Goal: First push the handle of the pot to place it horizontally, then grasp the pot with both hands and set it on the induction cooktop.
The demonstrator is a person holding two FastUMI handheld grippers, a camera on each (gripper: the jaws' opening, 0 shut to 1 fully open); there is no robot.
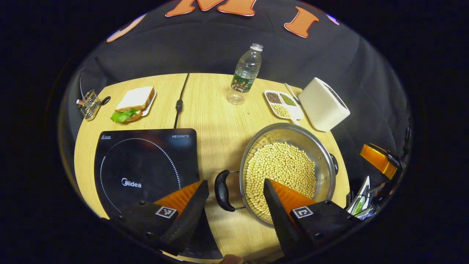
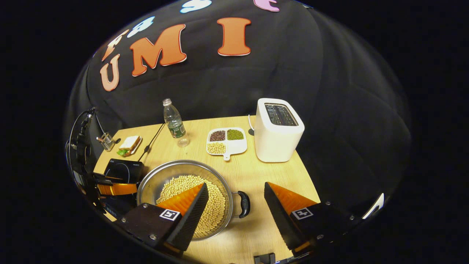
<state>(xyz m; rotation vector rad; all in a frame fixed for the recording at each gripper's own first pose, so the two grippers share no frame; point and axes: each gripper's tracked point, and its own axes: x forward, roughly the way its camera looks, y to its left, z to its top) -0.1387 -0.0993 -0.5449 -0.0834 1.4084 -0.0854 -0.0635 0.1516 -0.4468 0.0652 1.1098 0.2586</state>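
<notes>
Heads up, your pot (image 1: 287, 172) is sitting on the table (image 1: 216, 110) just right of the induction cooktop (image 1: 144, 165), and it's loaded with pale beans right up the sides. Both loop handles look level already: the left handle (image 1: 222, 190) faces the cooktop, and the right handle (image 2: 243, 204) shows clearly in the right gripper view.

Your left tongs (image 1: 234, 200) are spread wide and holding nothing, with the left handle sitting in the gap between the fingers but not touched. Your right tongs (image 2: 236, 203) are just as wide and empty too, straddling the right handle.

Stuff I'd watch for:
- Those handles are thin wire loops with a small grip. Close off-centre and I'd guess the pot twists in the tongs as soon as it lifts.
- Lift one side before the other and the beans slide and spill over the rim.
- In the left view one finger hangs over the beans, so dropping straight down could dig into them.
- The cooktop top looks slick, so setting down hard could make the pot skate.
- The bottle (image 1: 246, 73), bean tray (image 1: 284, 104) and toaster (image 1: 324, 104) sit well behind, probably safe.
</notes>
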